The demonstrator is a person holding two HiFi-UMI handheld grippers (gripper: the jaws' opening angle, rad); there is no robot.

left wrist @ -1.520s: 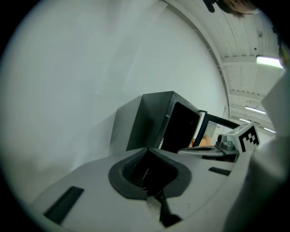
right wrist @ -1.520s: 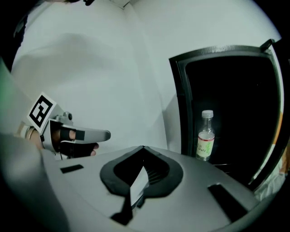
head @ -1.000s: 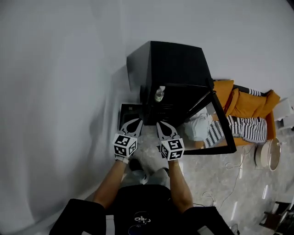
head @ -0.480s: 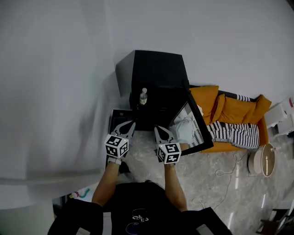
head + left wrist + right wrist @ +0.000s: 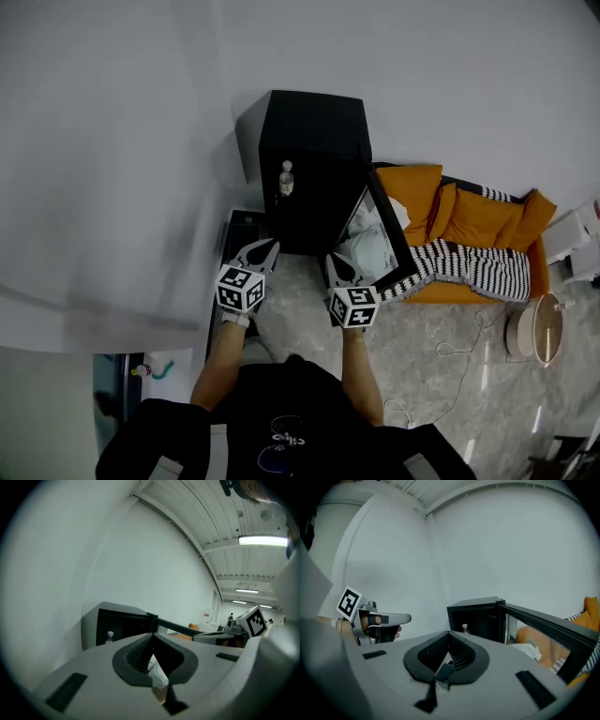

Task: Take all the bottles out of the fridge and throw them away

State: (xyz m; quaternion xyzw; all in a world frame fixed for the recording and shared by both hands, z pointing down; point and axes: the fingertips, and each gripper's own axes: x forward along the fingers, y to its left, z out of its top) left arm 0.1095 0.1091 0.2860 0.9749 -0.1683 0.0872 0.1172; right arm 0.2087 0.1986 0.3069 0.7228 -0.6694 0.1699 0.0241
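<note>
My left tongs (image 5: 262,251) and right tongs (image 5: 341,268) are both closed, holding nothing. A bottle (image 5: 286,178) stands inside the open fridge (image 5: 314,131), at twelve o'clock from my left tongs. Its label is too small to read.

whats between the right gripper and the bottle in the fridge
Nothing stands between them. The right gripper and the bottle are separated only by bare floor and the fridge's open front, clearest in the right gripper view.

an orange sofa (image 5: 478,217) at three o'clock carries a black-and-white striped blanket (image 5: 473,267); at four o'clock, a round pale object (image 5: 534,330) and loose cables (image 5: 464,349) lie on the stone floor (image 5: 441,384).
</note>
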